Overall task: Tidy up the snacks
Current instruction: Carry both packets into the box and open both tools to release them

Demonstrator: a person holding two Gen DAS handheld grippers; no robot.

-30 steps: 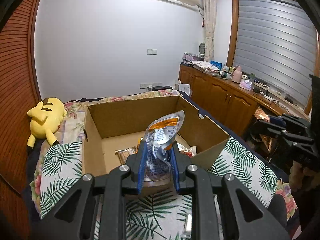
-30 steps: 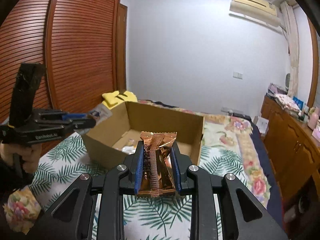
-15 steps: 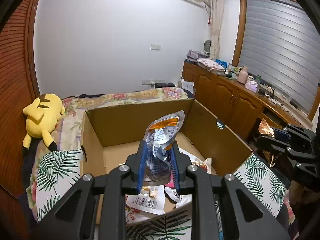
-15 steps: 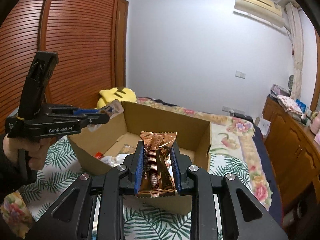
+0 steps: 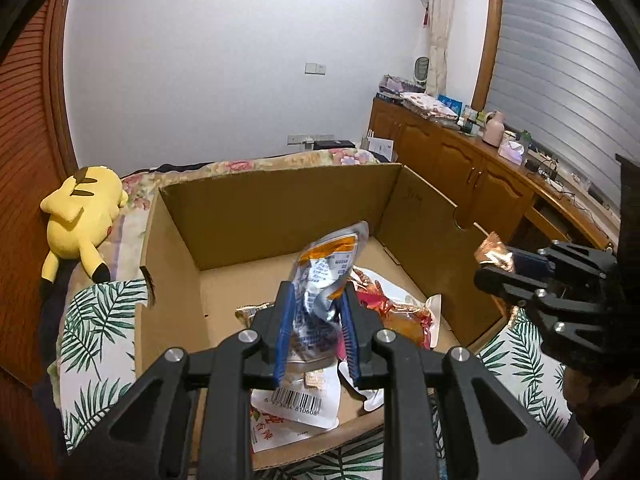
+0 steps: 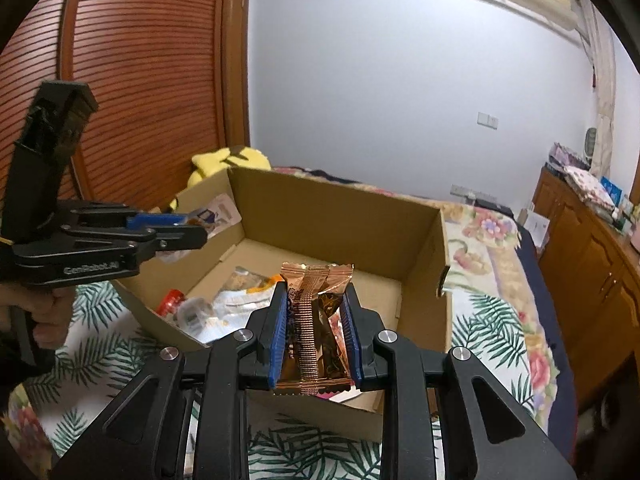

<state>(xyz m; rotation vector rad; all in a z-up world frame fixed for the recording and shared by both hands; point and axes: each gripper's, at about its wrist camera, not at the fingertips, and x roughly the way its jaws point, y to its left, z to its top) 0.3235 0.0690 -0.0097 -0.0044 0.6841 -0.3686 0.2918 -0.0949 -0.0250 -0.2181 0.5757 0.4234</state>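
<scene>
An open cardboard box [image 5: 256,216] stands on the bed and holds several snack packets [image 5: 396,312]. My left gripper [image 5: 316,300] is shut on a silver and orange snack pouch [image 5: 328,272], held over the near part of the box. My right gripper [image 6: 316,308] is shut on a copper-brown snack packet [image 6: 316,300], held above the box's near edge [image 6: 320,412]. The right gripper also shows in the left wrist view [image 5: 516,272] at the box's right wall. The left gripper shows in the right wrist view [image 6: 176,228] over the box's left wall.
A yellow plush toy [image 5: 80,216] lies on the bed left of the box. A palm-leaf cloth [image 5: 96,340] covers the bed around the box. Wooden cabinets [image 5: 460,168] with clutter line the right wall. A slatted wooden door [image 6: 140,80] stands at the left.
Both grippers have moved forward over the box with their packets still held. The box interior and its packets now fill more of both views.
</scene>
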